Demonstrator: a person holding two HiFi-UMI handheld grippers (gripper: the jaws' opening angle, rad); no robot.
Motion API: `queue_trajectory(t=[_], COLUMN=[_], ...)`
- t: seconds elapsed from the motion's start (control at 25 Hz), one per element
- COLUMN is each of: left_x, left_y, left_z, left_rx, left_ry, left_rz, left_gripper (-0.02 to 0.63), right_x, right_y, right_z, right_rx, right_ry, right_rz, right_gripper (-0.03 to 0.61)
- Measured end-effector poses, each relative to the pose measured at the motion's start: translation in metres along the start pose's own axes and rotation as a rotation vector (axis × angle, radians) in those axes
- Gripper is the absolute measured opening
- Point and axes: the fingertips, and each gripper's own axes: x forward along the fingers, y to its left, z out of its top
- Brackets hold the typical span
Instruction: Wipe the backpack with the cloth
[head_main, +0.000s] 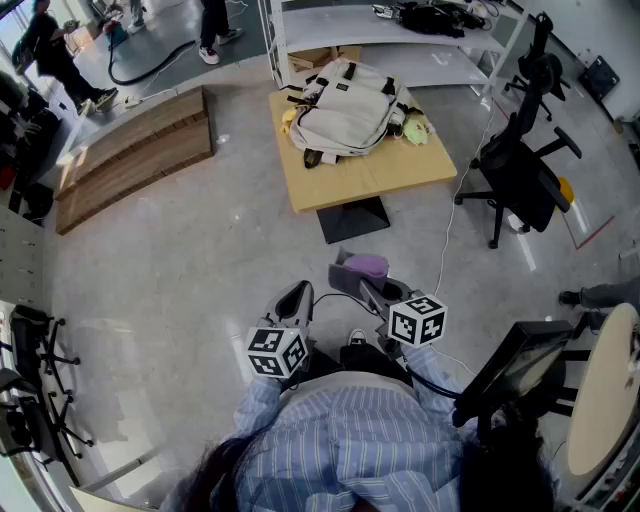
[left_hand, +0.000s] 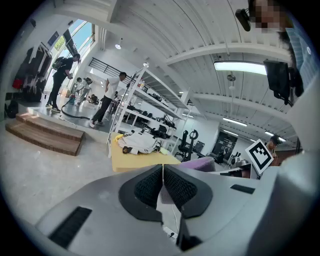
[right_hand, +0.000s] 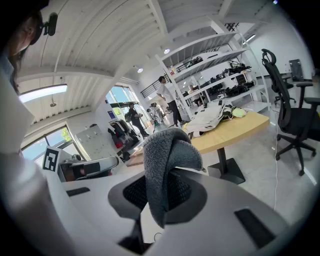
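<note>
The backpack (head_main: 345, 110), pale grey with dark straps, is lying slumped on the far half of a yellow wooden counter (head_main: 400, 170), with small yellow-green items showing just beside it at both ends. The cloth (right_hand: 167, 165) is sitting well apart from the backpack, close to the person (it is showing purple in the head view and grey in the right gripper view). It is hanging folded over the tips of the right gripper (right_hand: 160, 187), whose jaws are pinching it between their ribbed pads. The left gripper (left_hand: 163, 185) is pointing the same way beside it. Its jaws are pressing together with only a thin slit between them and nothing in the gap. Both grippers are hovering over bare floor, low in the head view, in front of the person's striped sleeves. A black office chair (head_main: 520, 170) is standing to the right of the counter, and a low wooden platform (head_main: 130, 150) is lying to its left. White shelving (head_main: 400, 50) is rising behind the counter, and several people are standing beyond the platform.
</note>
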Motion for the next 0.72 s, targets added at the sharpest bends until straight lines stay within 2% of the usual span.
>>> queue_trajectory(t=[0.72], left_x=[0.057], left_y=[-0.037], left_z=[-0.001], left_rx=[-0.032], left_ry=[-0.011], left_rz=[0.050], left_gripper=[0.011], right_x=[-0.037], right_y=[-0.065], right_z=[0.019], right_rx=[-0.007], right_ry=[0.010], right_rz=[0.012], right_gripper=[0.041])
